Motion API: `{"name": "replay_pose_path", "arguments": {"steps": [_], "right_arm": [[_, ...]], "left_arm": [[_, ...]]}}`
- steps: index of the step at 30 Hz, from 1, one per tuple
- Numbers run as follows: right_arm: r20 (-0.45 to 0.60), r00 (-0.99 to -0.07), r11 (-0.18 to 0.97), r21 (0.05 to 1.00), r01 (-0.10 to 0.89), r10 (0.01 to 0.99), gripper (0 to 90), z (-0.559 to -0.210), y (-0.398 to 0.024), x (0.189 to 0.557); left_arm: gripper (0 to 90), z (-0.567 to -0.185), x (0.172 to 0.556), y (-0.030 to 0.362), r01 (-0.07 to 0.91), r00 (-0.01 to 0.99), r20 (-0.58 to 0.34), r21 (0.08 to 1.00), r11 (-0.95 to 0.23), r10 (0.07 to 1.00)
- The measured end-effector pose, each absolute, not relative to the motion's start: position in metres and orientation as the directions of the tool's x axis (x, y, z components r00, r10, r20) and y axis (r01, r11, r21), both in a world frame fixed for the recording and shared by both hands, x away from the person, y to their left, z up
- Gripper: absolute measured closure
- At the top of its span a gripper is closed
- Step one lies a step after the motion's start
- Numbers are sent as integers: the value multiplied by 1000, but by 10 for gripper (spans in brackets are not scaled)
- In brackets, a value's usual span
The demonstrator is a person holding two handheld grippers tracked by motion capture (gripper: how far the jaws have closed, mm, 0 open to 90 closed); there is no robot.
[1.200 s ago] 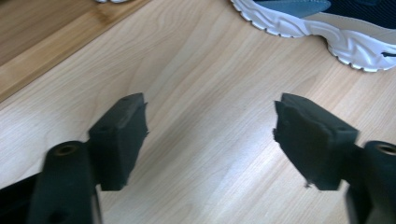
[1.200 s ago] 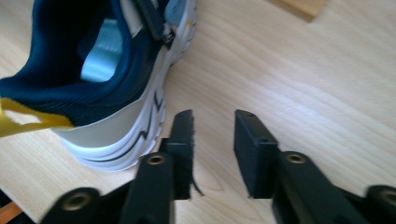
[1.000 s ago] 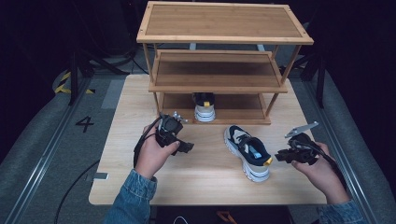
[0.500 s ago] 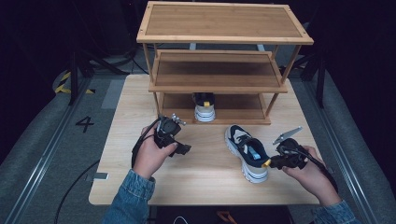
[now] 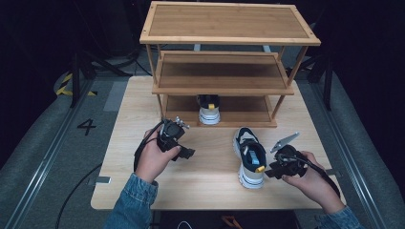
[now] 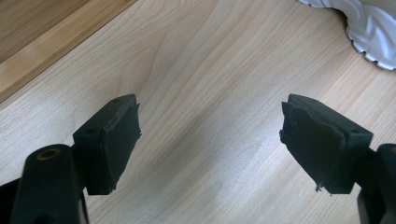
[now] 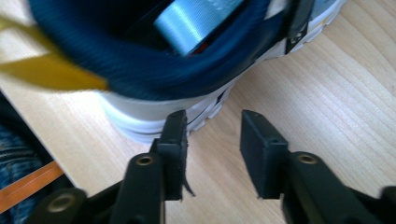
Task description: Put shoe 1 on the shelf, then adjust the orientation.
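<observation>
At the near edge of the table (image 5: 200, 191), my right gripper (image 5: 273, 168) sits low by the heel of the sneaker (image 5: 250, 157), its jaws partly apart and having just been opening; in the right gripper view its pads (image 7: 173, 154) stand on either side of a gap with only bare wood between them, one pad just beside the white sole at the heel, and nothing is gripped. The sneaker, navy around the collar with a pale blue strap and a yellow pull tab, stands upright on the tabletop, heel toward me and toe pointing at the rack. Across from it my left gripper (image 5: 187, 153) hovers over bare wood, jaws wide and empty, well apart from the shoe. Farther off, the wooden shoe rack (image 5: 224, 71) stands at the back of the table, and a second sneaker (image 5: 209, 109) sits on its lowest shelf with its heel facing me.
</observation>
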State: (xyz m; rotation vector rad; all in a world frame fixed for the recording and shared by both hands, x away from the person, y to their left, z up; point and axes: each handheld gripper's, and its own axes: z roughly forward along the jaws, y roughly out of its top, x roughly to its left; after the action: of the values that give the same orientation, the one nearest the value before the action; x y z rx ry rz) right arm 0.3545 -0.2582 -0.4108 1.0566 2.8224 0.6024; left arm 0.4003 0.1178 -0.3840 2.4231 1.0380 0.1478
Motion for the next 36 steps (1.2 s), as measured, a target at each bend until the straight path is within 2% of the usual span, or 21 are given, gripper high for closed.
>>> {"name": "replay_pose_path", "arguments": {"steps": [4,6,12,18,22,25,31,36], "right_arm": [[31,-780,720,363,592,626,528,-404,-257,350],[32,-784,715,390,581,620,489,-396,-258,347],[1,-819,735,441,515,573,455,-373,-252,336],[-25,-850,767,445,463,527,428,-372,-239,333],[-49,-858,776,456,436,511,426,-373,-232,334],[-47,-860,771,471,430,508,425,-371,-229,336],[-24,-870,775,467,426,493,429,-375,-220,343],[13,-875,782,442,439,484,483,-380,-210,349]], "left_arm": [[198,-384,400,120,654,702,-96,480,-585,706],[198,-384,400,122,658,697,-96,479,-581,711],[197,-385,399,127,668,687,-98,476,-572,720],[197,-385,397,130,671,685,-101,474,-570,722],[206,-384,397,138,683,666,-134,505,-528,734],[205,-386,396,146,700,647,-134,493,-516,750],[193,-391,390,158,720,619,-84,459,-521,781],[193,-395,385,171,735,603,-89,447,-510,793]]}}
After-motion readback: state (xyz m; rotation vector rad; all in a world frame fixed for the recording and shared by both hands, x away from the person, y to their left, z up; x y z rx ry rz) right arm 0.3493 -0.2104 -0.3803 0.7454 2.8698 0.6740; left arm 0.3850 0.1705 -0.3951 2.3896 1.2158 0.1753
